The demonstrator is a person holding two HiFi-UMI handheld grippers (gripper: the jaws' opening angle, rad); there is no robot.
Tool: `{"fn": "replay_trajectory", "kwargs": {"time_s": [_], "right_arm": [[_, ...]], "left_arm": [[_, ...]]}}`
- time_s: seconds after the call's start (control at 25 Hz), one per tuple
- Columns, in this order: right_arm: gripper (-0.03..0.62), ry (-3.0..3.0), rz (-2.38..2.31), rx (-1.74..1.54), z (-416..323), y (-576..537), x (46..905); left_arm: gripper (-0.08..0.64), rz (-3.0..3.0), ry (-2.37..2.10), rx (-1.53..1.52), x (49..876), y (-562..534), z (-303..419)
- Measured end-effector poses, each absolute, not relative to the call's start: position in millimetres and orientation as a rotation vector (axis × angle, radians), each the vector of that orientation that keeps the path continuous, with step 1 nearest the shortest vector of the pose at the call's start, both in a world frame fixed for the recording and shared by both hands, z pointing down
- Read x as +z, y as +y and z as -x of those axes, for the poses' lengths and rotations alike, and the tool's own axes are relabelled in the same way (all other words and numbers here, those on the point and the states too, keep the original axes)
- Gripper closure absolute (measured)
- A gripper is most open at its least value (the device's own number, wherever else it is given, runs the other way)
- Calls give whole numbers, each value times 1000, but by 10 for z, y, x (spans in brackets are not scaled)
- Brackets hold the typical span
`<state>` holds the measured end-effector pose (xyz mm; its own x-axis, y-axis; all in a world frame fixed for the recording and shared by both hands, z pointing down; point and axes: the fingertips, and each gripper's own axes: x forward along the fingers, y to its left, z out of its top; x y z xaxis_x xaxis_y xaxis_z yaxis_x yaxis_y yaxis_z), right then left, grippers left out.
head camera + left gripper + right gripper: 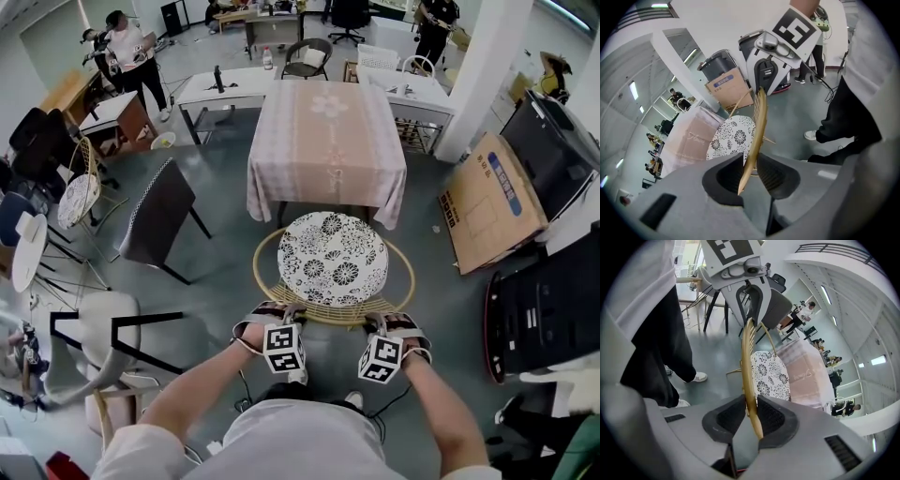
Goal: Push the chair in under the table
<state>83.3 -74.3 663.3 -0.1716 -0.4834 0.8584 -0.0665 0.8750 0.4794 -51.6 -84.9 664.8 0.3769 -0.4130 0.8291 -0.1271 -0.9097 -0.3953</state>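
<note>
1. The left gripper [274, 314] and right gripper [386, 323] each clamp narrowly on the chair's [333, 258] back rim, probably spaced apart for a straight push.
2. The chair stands just before the cloth-covered tabletop [328, 141], not yet under it.

Colours and prints around the table [281, 141].
Table: cloth in pale pink check, fainter flower motifs down its middle. Chair [328, 312] at the table's near edge: honey-gold woven rim, seat cushion [333, 258] white with black flower print. Left gripper [281, 309] and right gripper [380, 323], also on the table's near side: grey bodies, cubes of black-and-white squares. Cardboard box [492, 202] right of the table: brown, blue print. Side chair [159, 216] left of the table: dark, checked edging. Floor [216, 258]: grey-green.
</note>
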Motion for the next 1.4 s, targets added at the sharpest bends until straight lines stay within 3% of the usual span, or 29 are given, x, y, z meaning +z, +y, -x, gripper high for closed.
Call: {"fn": "replay_trajectory", "kwargs": {"time_s": [1.4], "right_arm": [[517, -1641, -508, -266, -808, -943, 6650]], "left_arm": [[463, 2448, 490, -1569, 6676, -1021, 562]]}}
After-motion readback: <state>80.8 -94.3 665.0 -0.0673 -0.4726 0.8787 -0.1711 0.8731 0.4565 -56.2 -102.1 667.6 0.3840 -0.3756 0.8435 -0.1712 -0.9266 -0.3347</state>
